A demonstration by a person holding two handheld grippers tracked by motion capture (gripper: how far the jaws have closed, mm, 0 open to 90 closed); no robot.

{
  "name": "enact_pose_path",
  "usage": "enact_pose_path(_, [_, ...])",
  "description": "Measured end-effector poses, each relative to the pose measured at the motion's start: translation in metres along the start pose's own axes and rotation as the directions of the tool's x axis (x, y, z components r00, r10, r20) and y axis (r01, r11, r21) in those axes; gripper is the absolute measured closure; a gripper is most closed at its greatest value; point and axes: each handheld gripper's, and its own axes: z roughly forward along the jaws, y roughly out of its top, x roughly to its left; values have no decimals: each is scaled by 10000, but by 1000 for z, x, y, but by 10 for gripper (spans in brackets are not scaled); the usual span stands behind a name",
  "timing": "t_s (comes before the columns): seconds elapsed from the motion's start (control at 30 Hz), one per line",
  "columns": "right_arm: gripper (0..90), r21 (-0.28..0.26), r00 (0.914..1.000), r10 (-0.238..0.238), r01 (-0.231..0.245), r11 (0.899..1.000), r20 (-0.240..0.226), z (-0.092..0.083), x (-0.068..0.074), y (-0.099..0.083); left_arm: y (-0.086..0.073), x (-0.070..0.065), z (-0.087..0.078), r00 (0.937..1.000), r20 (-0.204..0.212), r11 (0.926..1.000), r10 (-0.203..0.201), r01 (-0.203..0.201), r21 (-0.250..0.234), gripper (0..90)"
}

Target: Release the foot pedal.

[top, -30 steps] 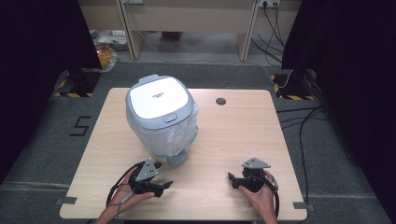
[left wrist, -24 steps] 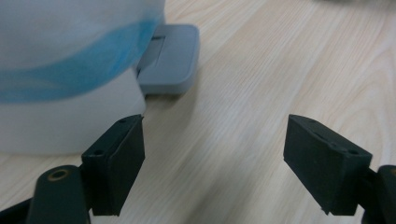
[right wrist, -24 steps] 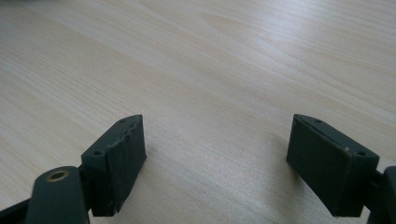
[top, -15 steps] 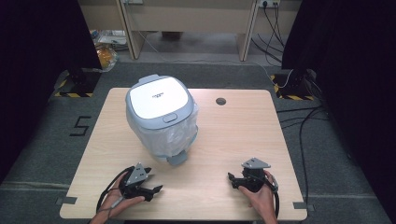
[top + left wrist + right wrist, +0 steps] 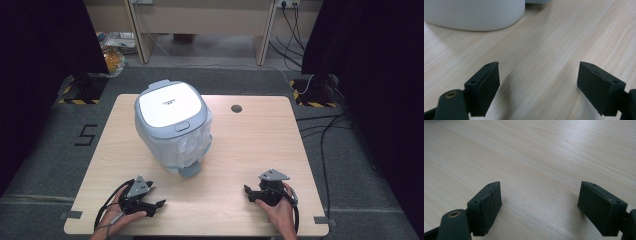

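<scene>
While my left gripper (image 5: 159, 204) and right gripper (image 5: 247, 192) rest on the counter (image 5: 240, 145) with jaws spread and holding nothing, the bin (image 5: 172, 125) waits at twelve o'clock.

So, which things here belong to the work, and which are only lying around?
Belongs to the work:
- white and grey lidded bin with a clear plastic liner, on the light wooden table
- left claw, open
- right claw, open

Only lying around:
- yellow bag on the floor
- black cables on the floor
- round cable hole in the tabletop
</scene>
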Motion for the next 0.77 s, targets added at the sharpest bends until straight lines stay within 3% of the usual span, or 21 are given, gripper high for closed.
enact_pose_path(0.37, [191,2,10000,3,-3,10000,-2,0,0,0,-10,5,-4,9987,91,9986,-510,511,-165,169])
enact_pose_path(0.77, [185,4,10000,9,-9,10000,15,0,0,0,-10,5,-4,9986,39,9984,-533,533,-169,168])
